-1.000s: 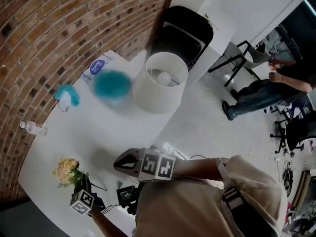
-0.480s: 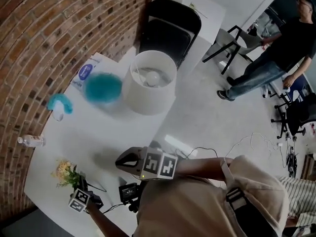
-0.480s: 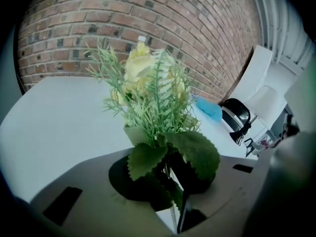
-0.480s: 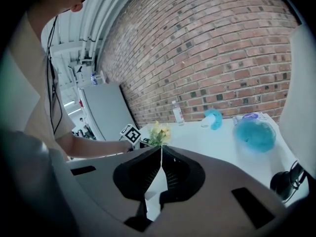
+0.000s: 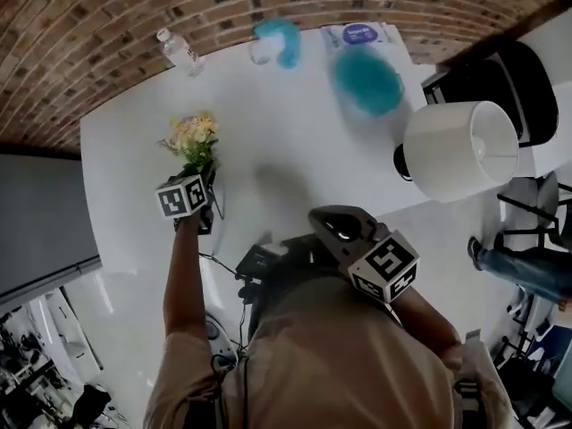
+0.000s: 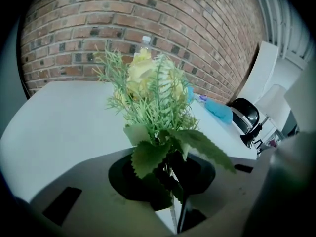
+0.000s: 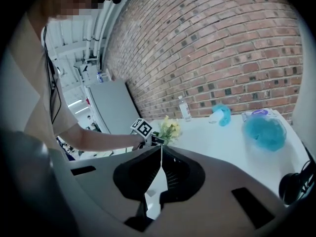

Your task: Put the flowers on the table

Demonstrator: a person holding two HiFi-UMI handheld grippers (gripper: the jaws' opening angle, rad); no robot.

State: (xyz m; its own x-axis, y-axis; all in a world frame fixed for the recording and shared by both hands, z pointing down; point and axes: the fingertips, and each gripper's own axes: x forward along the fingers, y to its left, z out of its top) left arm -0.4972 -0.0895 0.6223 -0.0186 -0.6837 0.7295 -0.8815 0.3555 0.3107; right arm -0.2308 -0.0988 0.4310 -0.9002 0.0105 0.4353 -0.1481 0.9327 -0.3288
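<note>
A small bunch of pale yellow flowers (image 5: 190, 137) with green leaves sticks out of my left gripper (image 5: 204, 177), which is shut on the stems. It hangs over the left part of the white table (image 5: 295, 150). In the left gripper view the flowers (image 6: 148, 90) stand straight ahead of the jaws, and leaves hide the grip (image 6: 171, 174). Whether the bunch touches the table I cannot tell. My right gripper (image 5: 320, 214) hovers at the table's near edge, shut, with nothing in it. In the right gripper view its tips meet (image 7: 160, 149), and the flowers (image 7: 168, 129) show beyond.
Along the brick wall stand a water bottle (image 5: 179, 50), a glass with a teal cloth (image 5: 273, 41), a wipes pack (image 5: 357, 34) and a teal fluffy thing (image 5: 366, 79). A white lampshade (image 5: 460, 150) is at the table's right end, with a black chair (image 5: 527, 88) beyond it. A black device (image 5: 259, 262) with cables lies at the near edge.
The head view has swung round, so the brick wall now runs along the top. My left gripper still holds the flowers and has shifted a little over the table. The right gripper has stayed put.
</note>
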